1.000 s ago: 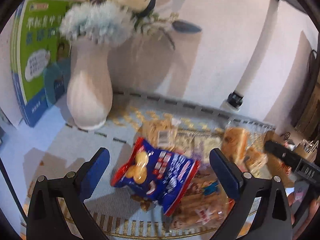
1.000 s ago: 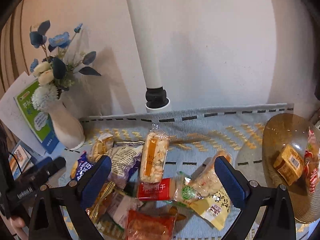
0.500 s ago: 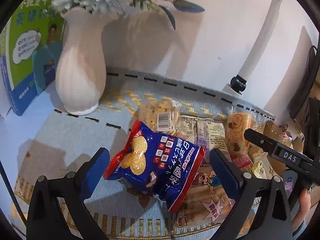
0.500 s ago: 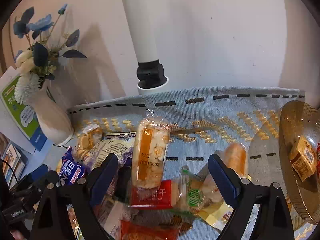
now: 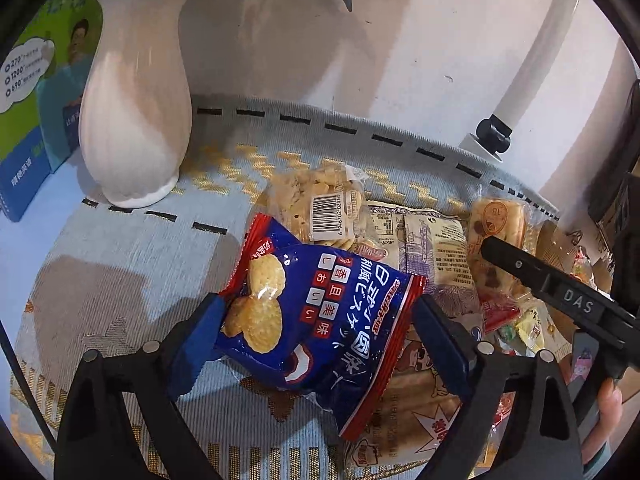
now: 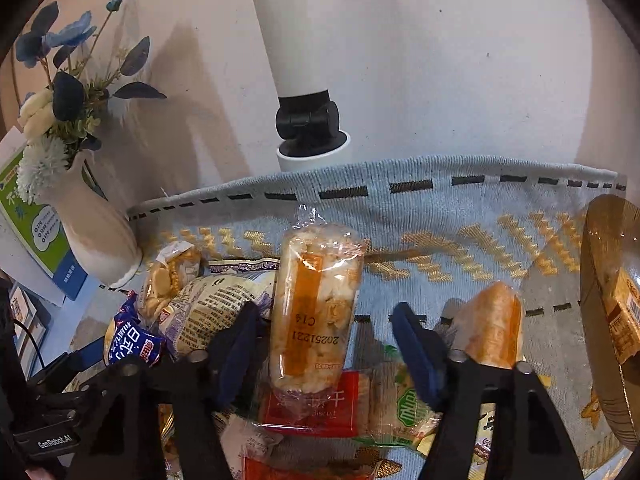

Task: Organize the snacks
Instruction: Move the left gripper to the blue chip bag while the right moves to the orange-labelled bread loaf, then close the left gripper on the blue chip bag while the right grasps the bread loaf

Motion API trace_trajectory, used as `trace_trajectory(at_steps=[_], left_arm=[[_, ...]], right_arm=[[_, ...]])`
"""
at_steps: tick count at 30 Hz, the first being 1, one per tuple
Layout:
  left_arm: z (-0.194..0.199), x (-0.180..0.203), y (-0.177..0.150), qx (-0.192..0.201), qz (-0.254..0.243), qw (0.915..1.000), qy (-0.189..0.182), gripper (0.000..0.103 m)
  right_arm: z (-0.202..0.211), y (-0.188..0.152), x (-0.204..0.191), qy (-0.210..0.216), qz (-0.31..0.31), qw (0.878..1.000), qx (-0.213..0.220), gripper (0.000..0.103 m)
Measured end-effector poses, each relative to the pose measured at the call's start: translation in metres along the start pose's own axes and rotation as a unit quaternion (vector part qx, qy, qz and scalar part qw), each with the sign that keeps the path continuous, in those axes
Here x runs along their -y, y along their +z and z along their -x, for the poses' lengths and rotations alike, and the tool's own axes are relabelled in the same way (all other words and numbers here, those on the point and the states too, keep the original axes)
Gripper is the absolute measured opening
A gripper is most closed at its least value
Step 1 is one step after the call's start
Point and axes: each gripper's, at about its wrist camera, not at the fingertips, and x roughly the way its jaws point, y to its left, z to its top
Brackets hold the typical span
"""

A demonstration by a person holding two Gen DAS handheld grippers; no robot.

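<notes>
Closing around the blue biscuit bag (image 5: 320,316), my left gripper (image 5: 320,344) has its jaws wide, one blue pad at each short edge of the bag. The left pad (image 5: 200,344) touches the bag's edge; whether the right pad (image 5: 438,344) presses on it I cannot tell.

1. The blue biscuit bag lies tilted on top of the snack pile, on the pale blue woven cloth (image 5: 132,280). A clear cracker pack with a barcode (image 5: 320,208) sits just behind it, and a beige printed packet (image 5: 432,248) lies beside that.
2. My right gripper (image 6: 324,344) is also closing. The tall clear rice-cracker pack (image 6: 316,312) stands between its jaws. The left pad (image 6: 240,348) is just beside the pack; the right pad (image 6: 416,356) is apart from it, so nothing is pinched.
3. A red biscuit packet (image 6: 320,408) lies under the rice-cracker pack's near end. An orange-wrapped roll (image 6: 496,324) lies to the right of my right gripper.
4. The amber glass plate (image 6: 600,260) sits at the far right edge, holding a small brown box (image 6: 624,320).
5. The white vase (image 5: 132,120) stands at the cloth's far left corner, well apart from the pile.
</notes>
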Motion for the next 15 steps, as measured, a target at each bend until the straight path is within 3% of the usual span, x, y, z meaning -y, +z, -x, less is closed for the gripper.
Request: trace_trajectory(at_steps=[2,3,4,15], left_arm=[[0.000,0.000,0.000,0.005,0.000,1.0000,0.003,0.083],[0.001,-0.002,0.001,0.006,0.003,1.0000,0.004,0.074],[0.002,-0.005,0.001,0.007,0.007,0.9999,0.010,0.069],[0.020,-0.009,0.002,0.030,0.024,0.9988,-0.030,0.048]], right_arm=[[-0.002,0.000,-0.002,-0.004,0.008,1.000,0.002,0.052],[-0.002,0.000,-0.003,0.001,0.010,1.000,0.002,0.048],[-0.003,-0.001,-0.004,0.009,0.010,1.000,0.002,0.038],[0.023,-0.001,0.001,0.055,0.005,0.997,0.047,0.033]])
